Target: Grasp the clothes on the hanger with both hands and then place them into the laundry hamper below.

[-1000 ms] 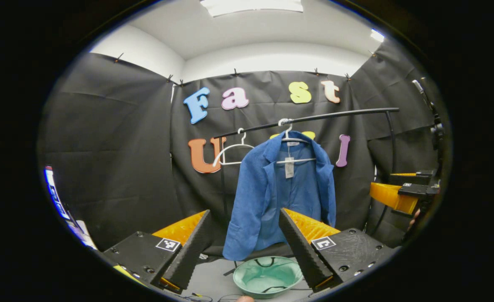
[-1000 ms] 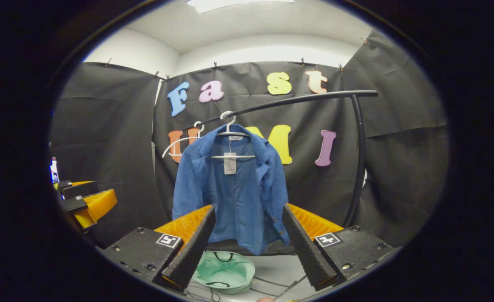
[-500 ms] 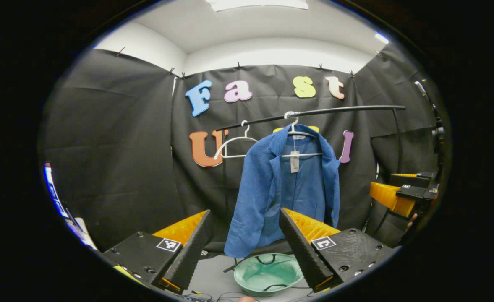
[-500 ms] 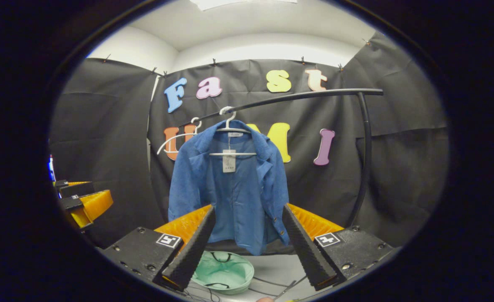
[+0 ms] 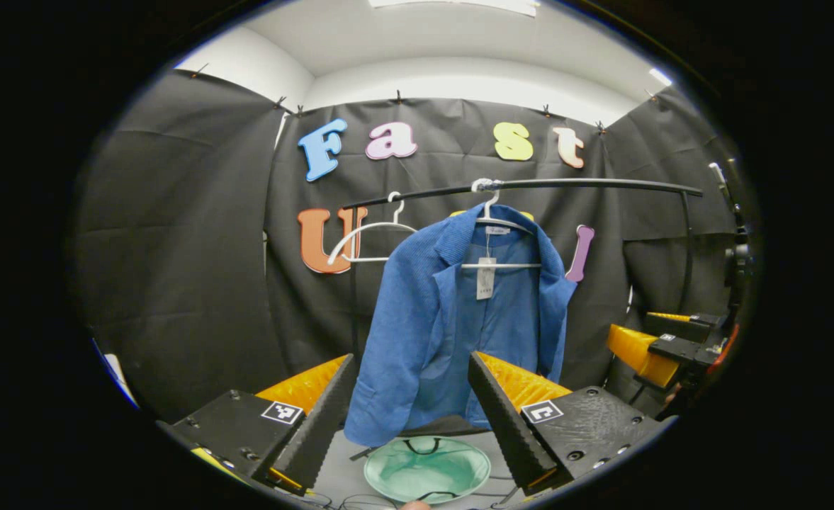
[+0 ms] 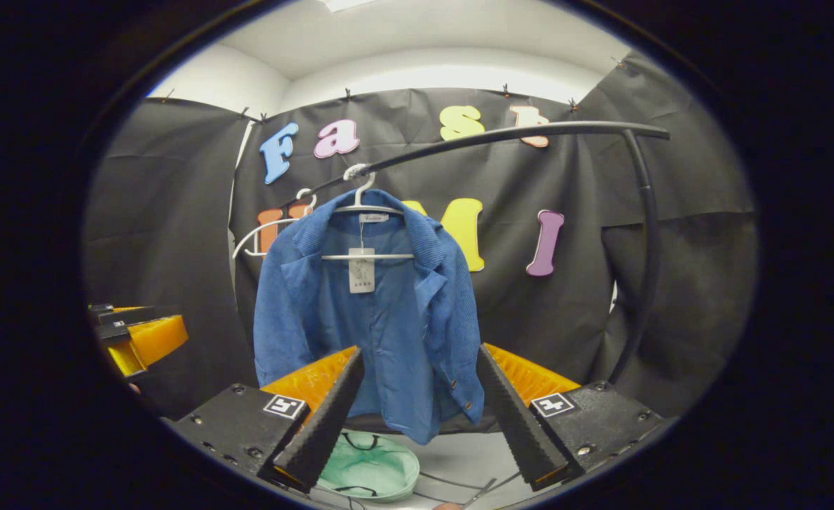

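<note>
We hold left gripper point(image 5: 411, 418) and right gripper point(image 6: 417, 418) released; jacket point(image 5: 459, 319) on hanger point(image 5: 491, 227) at 12 o'clock, ungrasped; hamper point(image 5: 427, 469) at 6 o'clock awaits.

The blue, finely textured fabric jacket point(image 5: 452, 319) hangs on a white wire hanger point(image 5: 499, 244) and carries a white paper tag point(image 5: 485, 278), while a second white hanger point(image 5: 363, 241) beside it is bare. Both hang from a black metal rail point(image 5: 587, 185). Below sits the round mint-green soft laundry hamper point(image 5: 427, 469) with thin black handles, on a pale grey floor point(image 6: 459, 460).
</note>
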Action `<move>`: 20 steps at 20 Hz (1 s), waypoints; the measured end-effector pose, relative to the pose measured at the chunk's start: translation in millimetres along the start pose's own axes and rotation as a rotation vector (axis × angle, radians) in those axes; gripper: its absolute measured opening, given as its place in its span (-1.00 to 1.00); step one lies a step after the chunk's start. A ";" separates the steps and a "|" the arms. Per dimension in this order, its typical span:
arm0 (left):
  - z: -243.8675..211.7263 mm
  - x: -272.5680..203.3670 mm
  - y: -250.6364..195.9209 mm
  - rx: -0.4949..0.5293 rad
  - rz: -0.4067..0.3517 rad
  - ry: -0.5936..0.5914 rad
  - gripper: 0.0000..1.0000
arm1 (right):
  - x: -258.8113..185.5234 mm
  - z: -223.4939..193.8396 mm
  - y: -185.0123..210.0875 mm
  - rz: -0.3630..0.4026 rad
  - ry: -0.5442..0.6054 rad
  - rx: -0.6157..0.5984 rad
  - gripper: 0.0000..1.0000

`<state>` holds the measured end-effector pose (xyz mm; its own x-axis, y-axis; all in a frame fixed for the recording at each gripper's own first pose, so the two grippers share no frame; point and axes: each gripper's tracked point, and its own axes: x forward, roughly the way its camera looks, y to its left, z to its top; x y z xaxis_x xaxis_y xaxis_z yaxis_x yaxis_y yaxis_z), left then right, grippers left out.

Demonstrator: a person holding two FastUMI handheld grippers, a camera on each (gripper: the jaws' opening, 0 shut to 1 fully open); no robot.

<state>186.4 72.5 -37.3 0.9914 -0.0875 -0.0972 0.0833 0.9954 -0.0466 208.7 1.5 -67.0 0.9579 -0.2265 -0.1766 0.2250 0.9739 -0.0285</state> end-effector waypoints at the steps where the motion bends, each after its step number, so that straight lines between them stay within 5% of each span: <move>1: 0.3 12.0 -5.4 -0.009 0.008 0.000 0.94 | 14.5 -0.5 -3.1 0.009 0.002 0.005 1.00; 17: -8.8 185.2 -36.1 -0.084 0.091 0.095 0.92 | 182.7 2.7 -21.0 0.157 0.095 0.091 0.99; 20: -13.8 207.7 -32.0 -0.074 0.104 0.113 1.00 | 202.1 4.9 -26.0 0.158 0.113 0.097 0.68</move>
<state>388.3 22.0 -69.7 0.9763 0.0083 -0.2162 -0.0314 0.9941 -0.1035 397.2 -69.7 -97.1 0.9578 -0.0630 -0.2803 0.0950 0.9902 0.1023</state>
